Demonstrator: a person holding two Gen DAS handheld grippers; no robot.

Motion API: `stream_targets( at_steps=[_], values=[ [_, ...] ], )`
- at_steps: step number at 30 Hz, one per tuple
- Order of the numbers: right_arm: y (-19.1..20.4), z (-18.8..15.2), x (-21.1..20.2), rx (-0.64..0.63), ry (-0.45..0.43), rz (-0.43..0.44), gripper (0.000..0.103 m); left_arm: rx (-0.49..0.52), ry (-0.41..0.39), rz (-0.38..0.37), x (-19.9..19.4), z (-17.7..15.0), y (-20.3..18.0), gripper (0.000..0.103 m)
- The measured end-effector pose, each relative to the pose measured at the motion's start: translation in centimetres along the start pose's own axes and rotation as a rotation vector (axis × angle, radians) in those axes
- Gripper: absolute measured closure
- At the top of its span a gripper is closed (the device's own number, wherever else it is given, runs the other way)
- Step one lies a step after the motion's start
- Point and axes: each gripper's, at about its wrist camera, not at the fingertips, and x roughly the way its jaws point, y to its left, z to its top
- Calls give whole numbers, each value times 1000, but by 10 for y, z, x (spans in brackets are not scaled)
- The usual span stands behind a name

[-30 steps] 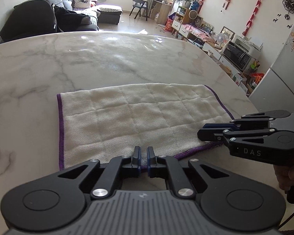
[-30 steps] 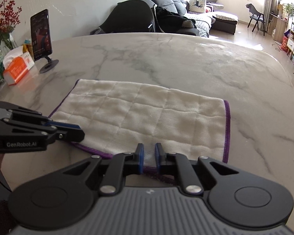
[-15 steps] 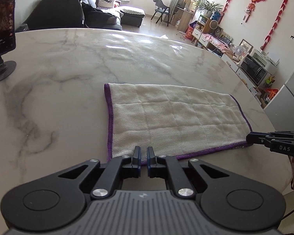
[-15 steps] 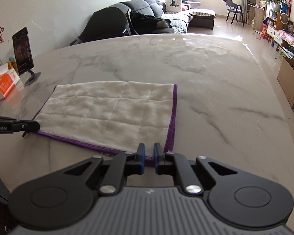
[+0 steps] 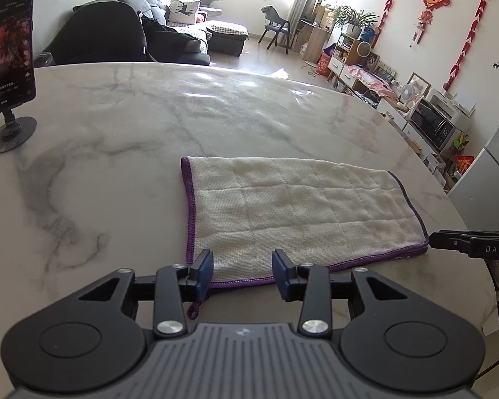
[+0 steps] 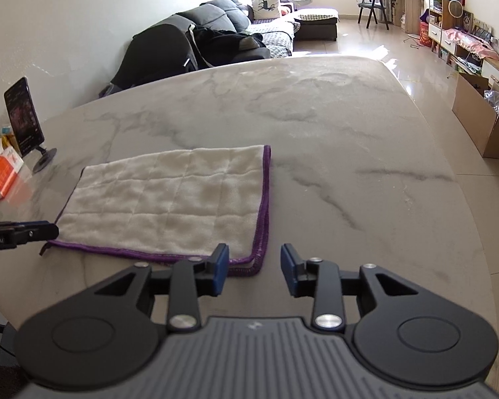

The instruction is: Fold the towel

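A cream towel with a purple hem (image 5: 296,212) lies flat on the marble table (image 5: 123,126), folded into a long rectangle; it also shows in the right wrist view (image 6: 173,202). My left gripper (image 5: 243,274) is open at the towel's near left corner, jaws astride the hem, holding nothing. My right gripper (image 6: 254,267) is open at the towel's near right corner, empty. Each gripper's tip shows in the other's view: the right one (image 5: 449,241), the left one (image 6: 40,231).
A phone on a round stand (image 5: 8,66) stands at the table's left; it shows in the right view (image 6: 25,121) beside an orange tissue box (image 6: 1,176). A sofa (image 6: 236,36) lies beyond the far edge. A cardboard box (image 6: 485,123) sits on the floor right.
Both grippers were shut on the towel's near hem and have opened, letting it go. They have moved apart to the towel's two near corners. The towel lies flat.
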Motion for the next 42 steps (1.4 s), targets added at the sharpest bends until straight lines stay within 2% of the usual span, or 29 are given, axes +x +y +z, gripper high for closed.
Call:
stream_targets(
  at_steps=[7, 9, 12, 16, 21, 25, 31, 37, 38, 39, 40, 42],
  values=[
    [6, -2, 8, 11, 13, -2, 70, 142, -14, -59, 9, 0, -34, 63],
    [7, -2, 10, 6, 13, -4, 86, 212, -18, -92, 14, -1, -49, 63],
    [6, -1, 12, 6, 16, 13, 93, 312, -26, -133, 23, -5, -72, 63],
    [4, 1, 10, 19, 16, 30, 95, 447, -39, -188, 35, -12, -105, 63],
    [3, 6, 5, 27, 6, 47, 95, 615, -92, -211, 51, -25, -144, 63],
    [2, 11, 1, 34, -1, 65, 95, 686, -114, -236, 63, -32, -163, 63],
    [4, 19, -3, 30, -10, 85, 95, 710, -122, -237, 86, -39, -176, 63],
    [4, 26, -6, 19, -11, 109, 95, 708, -153, -198, 104, -47, -184, 66],
    [4, 28, -6, 14, -7, 108, 95, 685, -151, -200, 106, -46, -183, 76],
    [4, 29, -5, 10, -4, 108, 92, 651, -145, -203, 109, -44, -180, 92],
    [3, 30, -5, 10, 0, 108, 89, 602, -133, -206, 113, -40, -177, 97],
    [1, 35, -5, 14, 0, 104, 85, 511, -111, -214, 119, -33, -170, 99]
  ],
)
